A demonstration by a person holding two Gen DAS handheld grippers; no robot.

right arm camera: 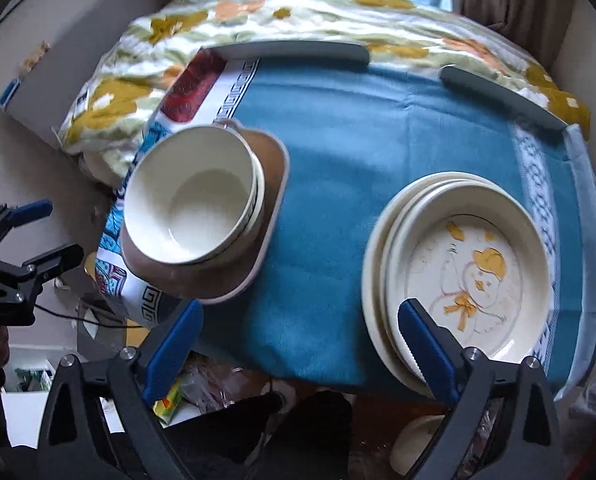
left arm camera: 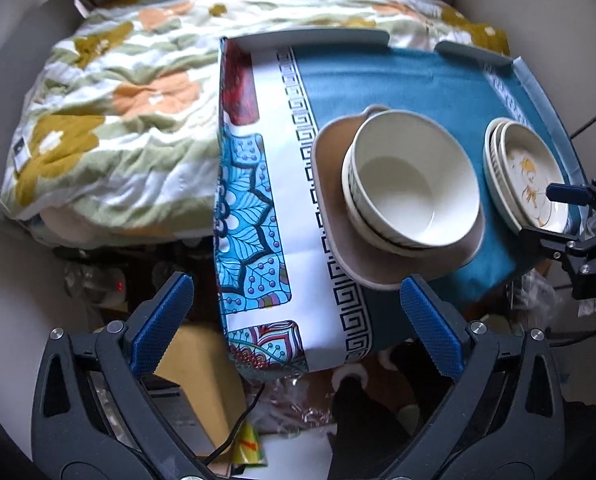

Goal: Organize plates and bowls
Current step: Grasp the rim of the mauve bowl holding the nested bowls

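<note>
Two white bowls (left arm camera: 411, 182) sit nested on a tan square plate (left arm camera: 337, 216) at the left side of the blue tablecloth (left arm camera: 397, 80). To their right lies a stack of cream plates (left arm camera: 525, 172); the top one bears an orange drawing. My left gripper (left arm camera: 296, 292) hangs open over the table's near left corner, with nothing between its fingers. In the right wrist view the bowls (right arm camera: 194, 216) and tan plate (right arm camera: 272, 208) are at left and the plate stack (right arm camera: 473, 272) at right. My right gripper (right arm camera: 301, 316) stands open and empty, its right finger over the stack's near rim.
A floral quilt (left arm camera: 118, 100) lies beyond and left of the table. Grey edge guards (left arm camera: 317, 38) line the far table edge. Below the near edge are bags, a cable and boxes (left arm camera: 202, 360). Each gripper shows at the other view's edge: right (left arm camera: 545, 212), left (right arm camera: 60, 230).
</note>
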